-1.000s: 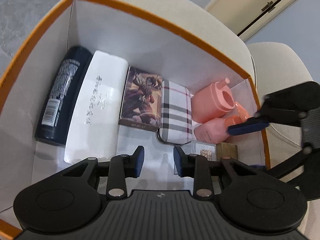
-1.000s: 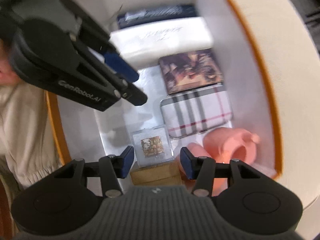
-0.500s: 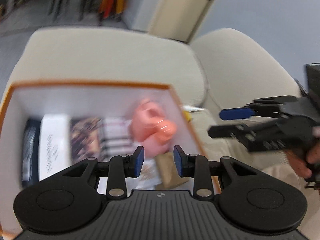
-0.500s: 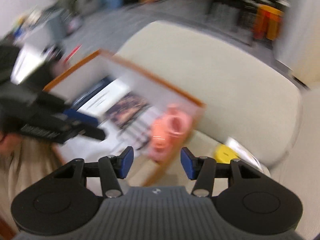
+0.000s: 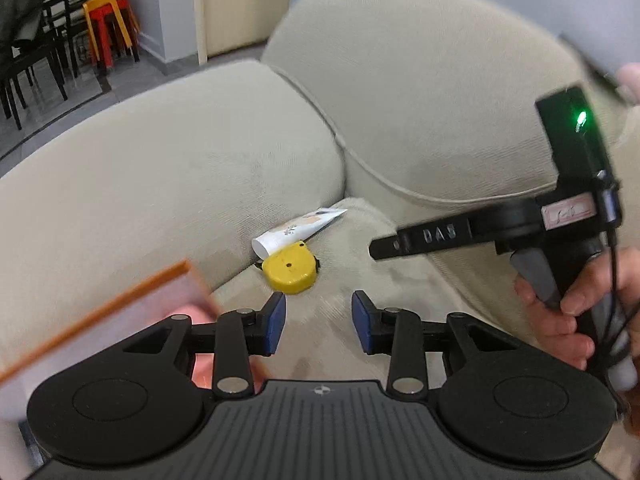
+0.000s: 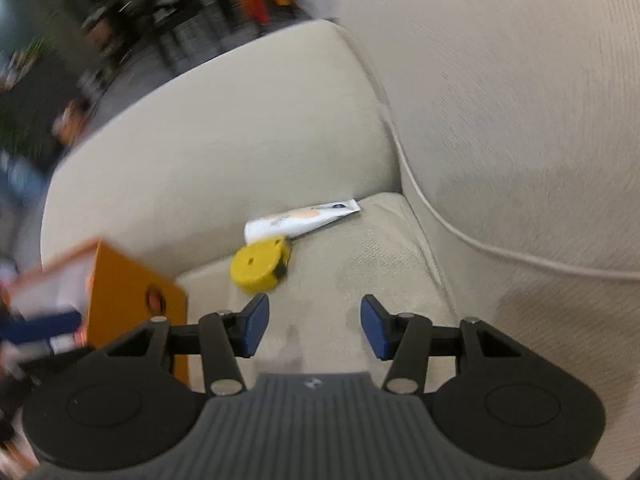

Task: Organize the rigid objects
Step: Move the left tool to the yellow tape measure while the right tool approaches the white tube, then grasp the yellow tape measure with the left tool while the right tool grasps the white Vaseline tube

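Note:
A yellow round tape measure [image 5: 291, 270] [image 6: 260, 266] lies on the beige sofa seat [image 5: 360, 264], touching a white tube [image 5: 298, 229] [image 6: 300, 220] that rests against the armrest cushion. My left gripper [image 5: 318, 326] hovers just short of the tape measure, its jaws opening with nothing between them. My right gripper [image 6: 314, 330] stands open and empty above the seat, slightly right of the tape measure. In the left wrist view the right gripper's black body [image 5: 500, 228] sits to the right in a hand [image 5: 560, 320]. The orange-rimmed box [image 5: 112, 304] [image 6: 132, 300] stands at the left.
The sofa's armrest cushion [image 5: 180, 168] rises behind the two objects and the back cushion [image 5: 440, 80] stands to the right. Dark chairs [image 5: 28, 64] and yellow and red stools [image 5: 108, 24] stand on the floor far behind.
Both grippers left the box, where they hovered over its packed items, and swung right over the sofa seat. The tape measure and tube came into view. The left jaws stand wider.

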`<state>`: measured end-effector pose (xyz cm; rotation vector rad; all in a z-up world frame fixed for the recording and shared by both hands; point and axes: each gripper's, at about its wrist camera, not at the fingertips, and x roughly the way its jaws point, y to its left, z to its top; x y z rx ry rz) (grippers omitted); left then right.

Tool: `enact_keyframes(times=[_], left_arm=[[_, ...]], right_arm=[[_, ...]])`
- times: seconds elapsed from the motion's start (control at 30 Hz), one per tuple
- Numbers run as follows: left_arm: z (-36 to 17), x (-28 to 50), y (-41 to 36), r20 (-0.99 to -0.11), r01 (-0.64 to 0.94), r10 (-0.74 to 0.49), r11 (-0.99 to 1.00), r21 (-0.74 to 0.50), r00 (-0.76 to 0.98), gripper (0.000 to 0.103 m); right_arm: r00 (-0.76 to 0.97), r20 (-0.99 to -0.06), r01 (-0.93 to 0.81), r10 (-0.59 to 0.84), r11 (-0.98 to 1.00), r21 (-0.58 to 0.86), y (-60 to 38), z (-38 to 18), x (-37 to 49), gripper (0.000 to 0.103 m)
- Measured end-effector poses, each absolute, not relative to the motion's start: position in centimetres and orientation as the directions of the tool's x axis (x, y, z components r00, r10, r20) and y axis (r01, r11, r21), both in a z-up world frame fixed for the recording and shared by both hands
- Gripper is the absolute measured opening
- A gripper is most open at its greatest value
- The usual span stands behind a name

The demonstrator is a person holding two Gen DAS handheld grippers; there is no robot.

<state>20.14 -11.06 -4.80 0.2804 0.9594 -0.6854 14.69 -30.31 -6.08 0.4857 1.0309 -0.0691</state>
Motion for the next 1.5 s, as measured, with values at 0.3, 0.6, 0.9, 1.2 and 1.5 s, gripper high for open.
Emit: enact_keyframes(times=[0.3,0.6,0.9,1.2,1.5], left_arm=[[-9.8,28.1,-15.6,-0.928,0.418,-0.276,0.895,-0.153,0.25,0.066],[-14.6,30.4,-17.5,-0.966,0.27,-0.135,0.96,-0.072,0.222,0.07],[-16.0,30.8,-17.2,-0.96,0.265,-0.159,0.96,-0.095,0.231,0.064],[-16.1,31.0,-16.8,-0.961,0.275,-0.134,0.959,-0.064,0.243,0.064],[-15.6,30.7,-16.4,-0.964,0.297,-0.107,0.954,-0.032,0.243,0.064]], right_arm=[[0.585,-0.805,0.372,0.1,0.848,0.377,-32.1,-9.7,17.1,0.051],[0.585,-0.785,0.379,0.201,0.788,0.484,-33.5,-10.7,18.7,0.051],[0.57,-0.779,0.491,0.262,0.652,0.578,-34.5,-13.8,20.0,0.051],[0.586,-0.76,0.531,0.281,0.575,0.622,-34.6,-14.3,21.7,0.051],[0.604,-0.728,0.511,0.323,0.544,0.665,-33.9,-14.4,20.6,0.045]])
